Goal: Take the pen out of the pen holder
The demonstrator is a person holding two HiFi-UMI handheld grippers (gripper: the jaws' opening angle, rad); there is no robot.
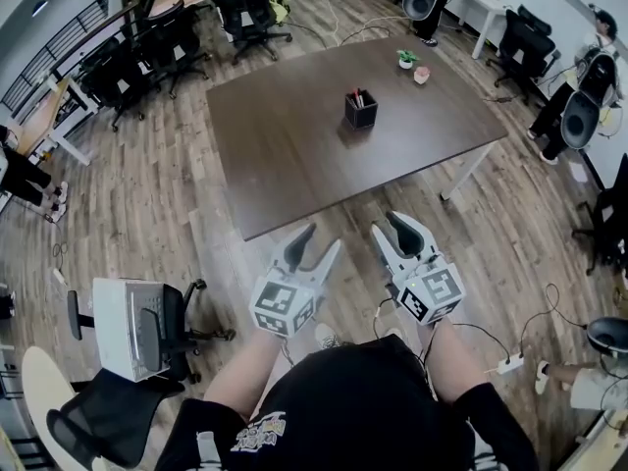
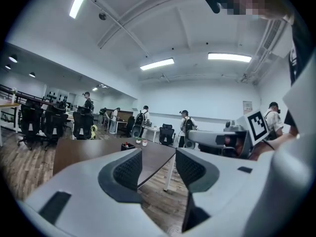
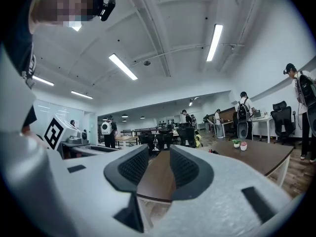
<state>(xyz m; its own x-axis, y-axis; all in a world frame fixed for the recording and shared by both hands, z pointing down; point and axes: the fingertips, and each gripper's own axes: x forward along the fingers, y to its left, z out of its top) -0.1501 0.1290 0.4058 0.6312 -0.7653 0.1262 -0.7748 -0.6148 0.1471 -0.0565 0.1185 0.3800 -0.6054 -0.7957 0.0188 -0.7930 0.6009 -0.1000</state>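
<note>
the left gripper [image 1: 319,241] and the right gripper [image 1: 386,224] are both held out in front of the person, side by side, over the wooden floor and just short of the near table edge. each has its jaws spread apart, and in its own gripper view there is only table and floor between the pads, so neither one is pinching anything.

the pens [image 1: 357,96] stand upright in the pen holder [image 1: 360,111], with a bit of red showing among the tips. from here i can't tell how many there are. the holder is a small dark square cup sitting towards the far middle of the brown table [image 1: 285,145], well apart from both grippers. beyond it, near the far corner, are a little potted plant [image 1: 406,59] and a small pink pot [image 1: 421,75], close to each other. the rest of the tabletop is bare wood.

black office chairs [image 1: 162,42] ring the neighbouring desks, and another chair carrying a white box [image 1: 132,327] sits low on the person's left.

as i judge it, nothing of the task is done yet: no pen has been touched. the whole job is left, which means reaching across the table, closing one gripper on a pen and lifting it straight out of the holder, perhaps steadying the cup with the other.
</note>
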